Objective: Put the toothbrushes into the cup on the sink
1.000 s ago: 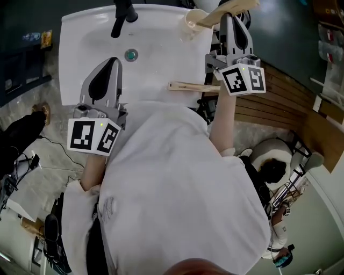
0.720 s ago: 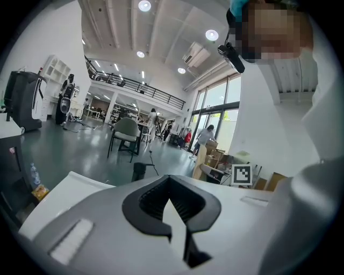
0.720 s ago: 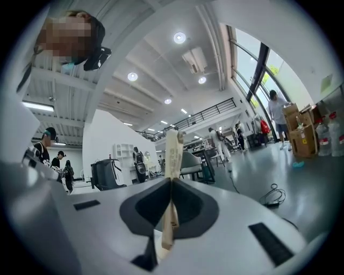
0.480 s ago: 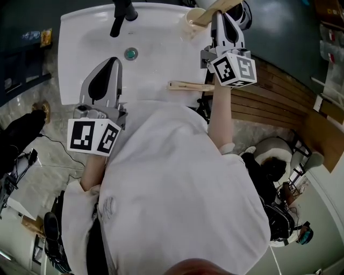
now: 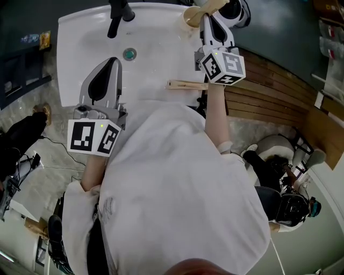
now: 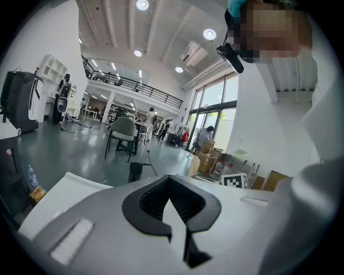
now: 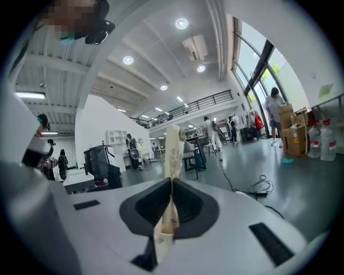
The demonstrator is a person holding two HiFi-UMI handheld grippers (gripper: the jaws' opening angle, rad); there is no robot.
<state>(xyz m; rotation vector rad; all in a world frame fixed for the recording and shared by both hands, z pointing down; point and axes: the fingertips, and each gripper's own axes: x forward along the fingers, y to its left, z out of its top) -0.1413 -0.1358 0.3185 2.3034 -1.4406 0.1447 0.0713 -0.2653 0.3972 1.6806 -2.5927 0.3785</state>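
Note:
A white sink (image 5: 72,43) lies below me. My right gripper (image 5: 207,19) is at its far right corner, shut on a pale wooden toothbrush (image 5: 214,6) whose end sticks out past the fingertips. A cream cup (image 5: 191,15) stands just left of those fingertips, touching or overlapped by the brush. In the right gripper view the toothbrush (image 7: 173,153) stands clamped between the dark pads of my right gripper (image 7: 172,185). A second toothbrush (image 5: 186,85) lies flat on the sink's near rim. My left gripper (image 5: 115,60) hangs over the basin, shut and empty; its view shows the left gripper (image 6: 170,180) with tips together.
A black faucet (image 5: 118,13) rises at the back of the basin, and a round drain (image 5: 129,53) sits beneath it. Wooden slats (image 5: 269,102) run along the right of the sink. A person (image 5: 279,172) sits on the floor at the lower right.
My right gripper has carried the toothbrush towards the far corner of the sink, closer to the cup. The left gripper and the lying toothbrush have not moved.

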